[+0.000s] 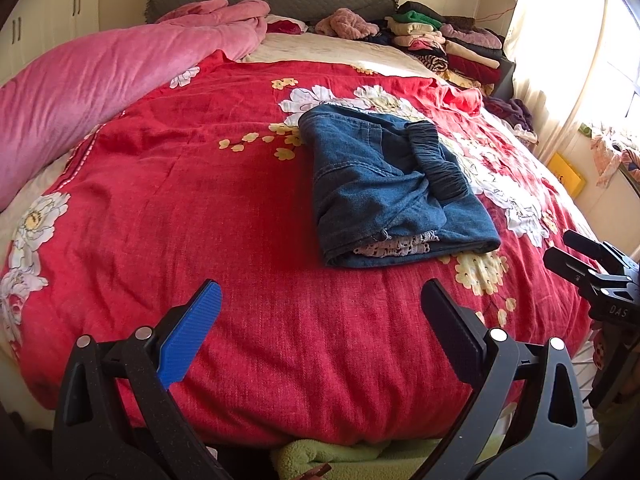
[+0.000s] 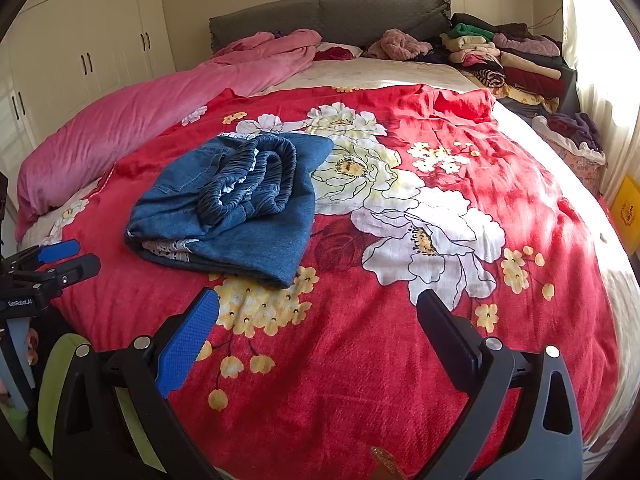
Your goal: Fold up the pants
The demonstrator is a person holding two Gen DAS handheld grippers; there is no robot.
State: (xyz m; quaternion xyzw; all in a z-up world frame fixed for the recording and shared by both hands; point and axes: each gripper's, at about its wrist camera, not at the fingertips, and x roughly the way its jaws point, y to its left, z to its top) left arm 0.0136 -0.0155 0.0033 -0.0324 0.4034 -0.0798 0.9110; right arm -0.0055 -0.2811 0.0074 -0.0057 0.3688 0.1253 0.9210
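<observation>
The pants (image 1: 394, 188) lie folded mid-bed (image 1: 240, 240), ahead between my wide, empty hand-held grippers: right of my left hand-held gripper (image 1: 320, 320), left of my right hand-held gripper (image 2: 318, 328).

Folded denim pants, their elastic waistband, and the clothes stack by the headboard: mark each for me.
Folded denim pants (image 1: 360, 200): left wrist view, on the top denim layer.
Elastic waistband (image 2: 256, 168): right wrist view, on the gathered band.
Clothes stack (image 1: 452, 44): left wrist view, mid-pile.
</observation>
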